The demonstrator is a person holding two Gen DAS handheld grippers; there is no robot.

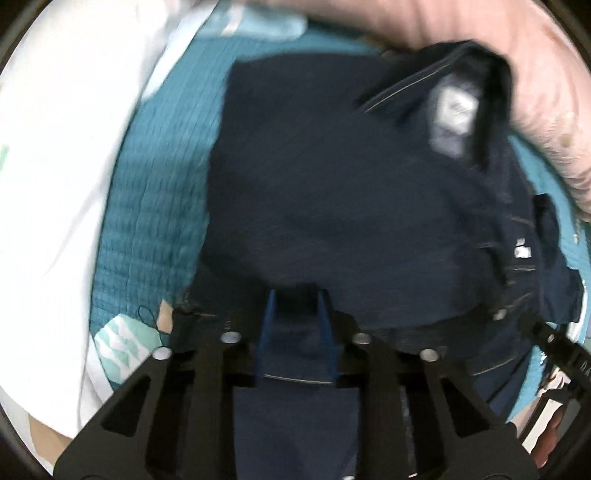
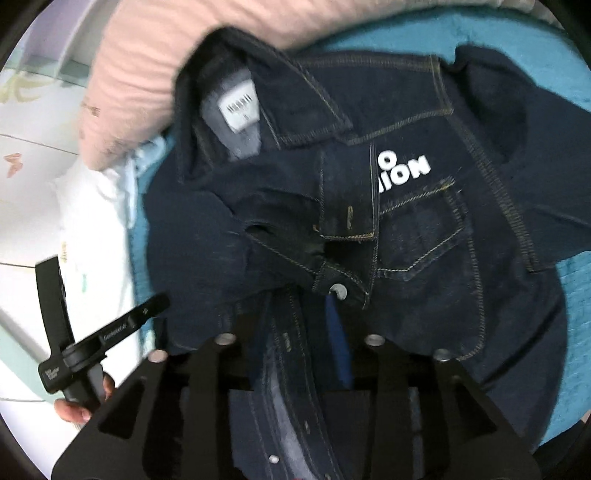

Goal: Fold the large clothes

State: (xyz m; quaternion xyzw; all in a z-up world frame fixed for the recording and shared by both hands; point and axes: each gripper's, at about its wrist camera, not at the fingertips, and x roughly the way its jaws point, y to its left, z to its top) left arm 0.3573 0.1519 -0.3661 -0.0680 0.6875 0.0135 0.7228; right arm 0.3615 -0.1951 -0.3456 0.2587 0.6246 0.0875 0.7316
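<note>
A dark navy denim jacket (image 1: 332, 184) (image 2: 424, 240) lies bunched on a teal bedspread (image 1: 159, 184), with its collar and white neck label (image 2: 240, 110) at the far side. White lettering (image 2: 406, 170) shows above a chest pocket. My left gripper (image 1: 299, 314) points down at the jacket's near edge, its blue fingers (image 1: 271, 317) pinching a fold of denim. My right gripper (image 2: 303, 301) stands over the button placket. One blue finger (image 2: 338, 332) shows and the other is hidden under a denim strip that lies loose between the jaws.
A pink pillow (image 1: 406, 22) (image 2: 147, 55) lies just behind the collar. White bedding (image 1: 55, 147) (image 2: 92, 206) borders the left side. The other hand-held gripper's black body (image 2: 103, 343) and a person's hand (image 2: 74, 406) sit at the lower left of the right wrist view.
</note>
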